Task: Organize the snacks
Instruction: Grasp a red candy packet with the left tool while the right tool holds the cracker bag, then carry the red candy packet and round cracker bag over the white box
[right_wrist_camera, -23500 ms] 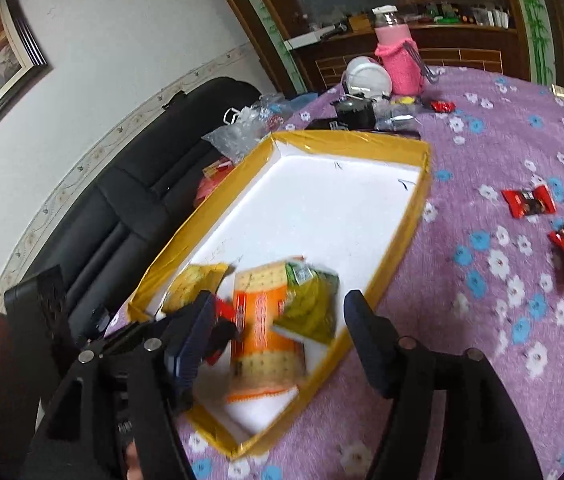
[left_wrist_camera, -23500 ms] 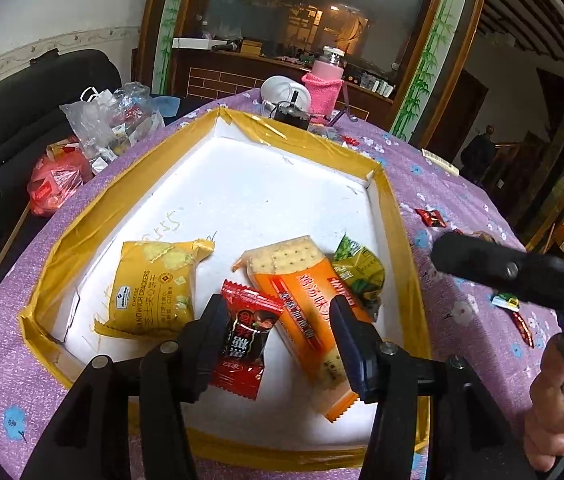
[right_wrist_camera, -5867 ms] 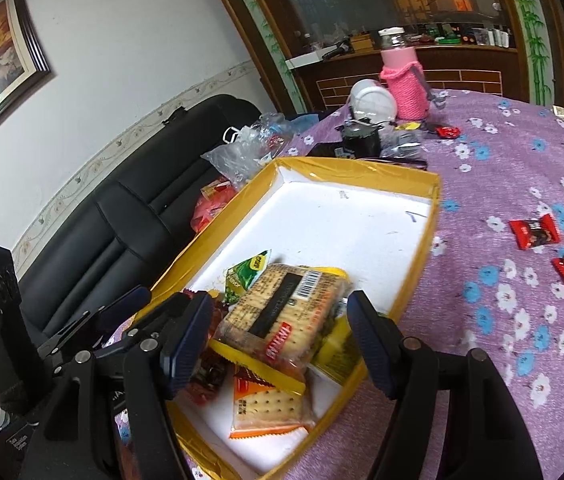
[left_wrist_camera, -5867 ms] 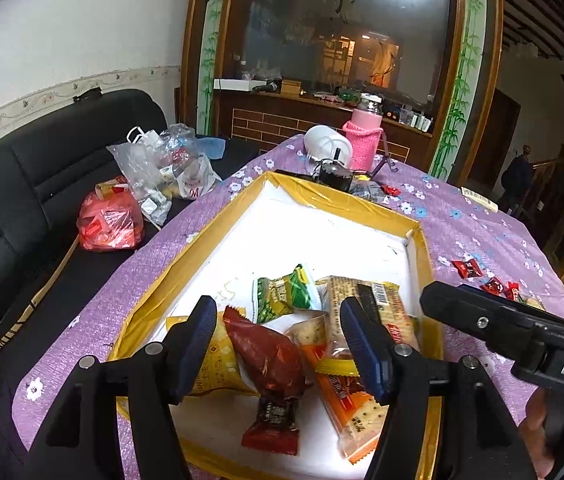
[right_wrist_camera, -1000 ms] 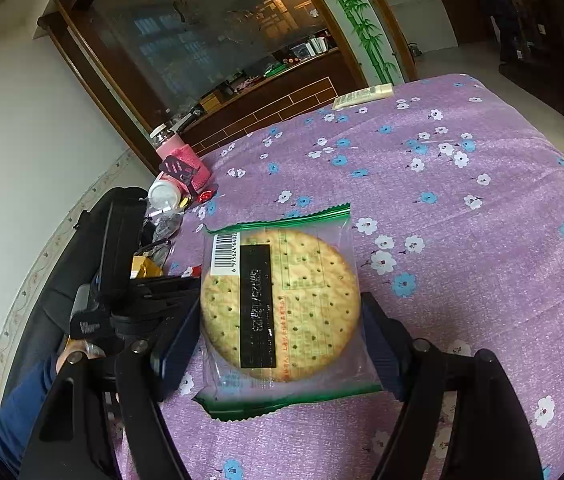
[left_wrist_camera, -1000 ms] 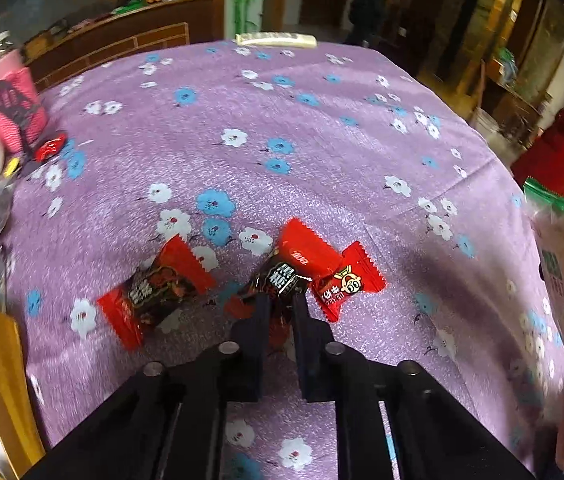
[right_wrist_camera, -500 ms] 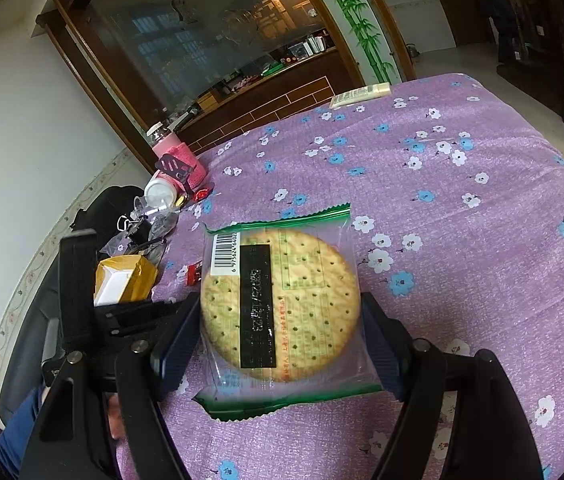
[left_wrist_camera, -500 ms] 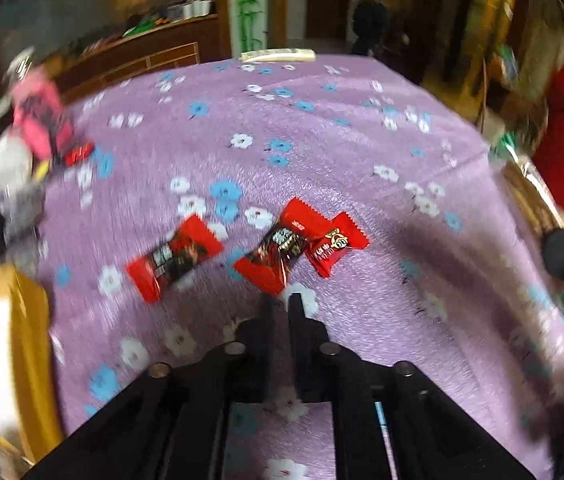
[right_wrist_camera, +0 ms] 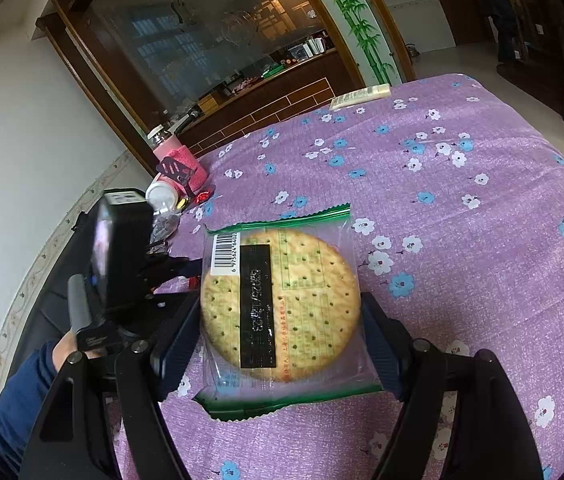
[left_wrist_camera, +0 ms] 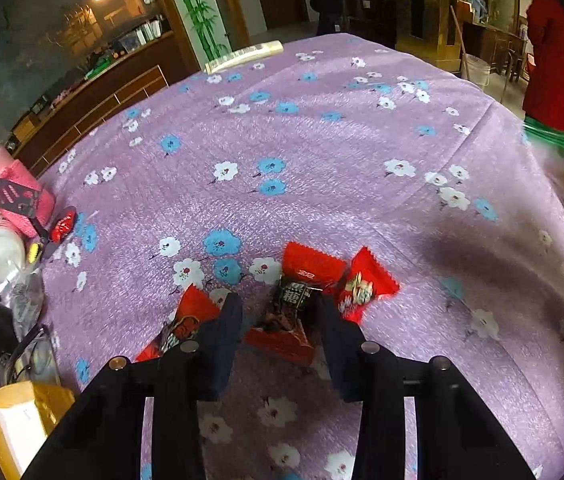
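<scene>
The left hand-held gripper (left_wrist_camera: 276, 304) points down at the purple flowered tabletop (left_wrist_camera: 321, 152), and its jaws have just been opening; they stand apart on either side of a red-and-black candy (left_wrist_camera: 289, 312) that lies flat on the cloth, the pads not pressing on it. A second red candy (left_wrist_camera: 180, 326) lies just beside the left finger, partly hidden by it, and a third (left_wrist_camera: 363, 286) lies just right of the middle one, touching or overlapping it. The right hand-held gripper (right_wrist_camera: 282, 320) grasps a round cracker pack (right_wrist_camera: 280, 304) with green sealed edges, one pad against each side, held above the tabletop. At the tabletop's left edge stand a pink bottle (left_wrist_camera: 12, 182) and a white cup (left_wrist_camera: 0, 242), with a yellow-taped box corner (left_wrist_camera: 22, 420) nearer the camera. In the right wrist view, a hand in a blue sleeve (right_wrist_camera: 22, 392) holds the left tool.
</scene>
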Demonstrator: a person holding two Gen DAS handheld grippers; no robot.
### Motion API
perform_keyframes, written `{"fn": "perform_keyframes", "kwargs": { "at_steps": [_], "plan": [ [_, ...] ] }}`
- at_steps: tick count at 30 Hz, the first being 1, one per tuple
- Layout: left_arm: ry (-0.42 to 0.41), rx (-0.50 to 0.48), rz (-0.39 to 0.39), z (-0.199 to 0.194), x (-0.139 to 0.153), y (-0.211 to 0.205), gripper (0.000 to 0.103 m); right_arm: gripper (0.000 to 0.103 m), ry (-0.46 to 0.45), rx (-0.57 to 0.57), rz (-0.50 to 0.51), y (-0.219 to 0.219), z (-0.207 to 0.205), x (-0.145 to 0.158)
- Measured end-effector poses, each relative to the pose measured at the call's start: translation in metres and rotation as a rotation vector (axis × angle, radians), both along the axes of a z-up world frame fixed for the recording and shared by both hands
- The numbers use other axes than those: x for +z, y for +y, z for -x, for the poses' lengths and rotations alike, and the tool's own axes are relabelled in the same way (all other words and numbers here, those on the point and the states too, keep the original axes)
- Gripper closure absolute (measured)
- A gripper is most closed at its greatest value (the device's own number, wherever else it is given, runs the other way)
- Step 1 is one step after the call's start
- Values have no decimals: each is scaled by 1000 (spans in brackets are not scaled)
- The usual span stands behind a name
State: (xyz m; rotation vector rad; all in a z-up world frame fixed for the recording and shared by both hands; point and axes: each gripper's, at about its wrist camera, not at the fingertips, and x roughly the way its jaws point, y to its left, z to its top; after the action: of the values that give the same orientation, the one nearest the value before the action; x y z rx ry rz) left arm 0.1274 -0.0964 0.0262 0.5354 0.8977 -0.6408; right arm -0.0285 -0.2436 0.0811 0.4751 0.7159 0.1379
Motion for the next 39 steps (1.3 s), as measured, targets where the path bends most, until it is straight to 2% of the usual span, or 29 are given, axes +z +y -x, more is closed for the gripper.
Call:
{"fn": "perform_keyframes", "kwargs": {
  "at_steps": [4,9,12,15,20,26,32,39],
  "plan": [
    [26,-24,-14,-4,-6,-8,62,27,2,0,0,0,-1,0],
    [52,8,18,-10,-6,-9,62,27,4,-1,5,1,0,-1],
    [73,21,54,-7,-7,-7,76,27,3,-3,3,0,0,-1],
    [75,62,61,-2,-7,-5,76,27,5,-7,2,-1,0,-1],
    [131,141,110,11,-6,8,77,27,4,-8,3,-2,1,-1],
    [194,194,210,38,0,31,77,27,11,2,18,1,0,-2],
    [179,224,308,72,9,57,77,27,23,30,47,12,-3,-6],
    [72,265,335,104,16,79,77,27,34,82,101,33,-5,-11]
  ]
}}
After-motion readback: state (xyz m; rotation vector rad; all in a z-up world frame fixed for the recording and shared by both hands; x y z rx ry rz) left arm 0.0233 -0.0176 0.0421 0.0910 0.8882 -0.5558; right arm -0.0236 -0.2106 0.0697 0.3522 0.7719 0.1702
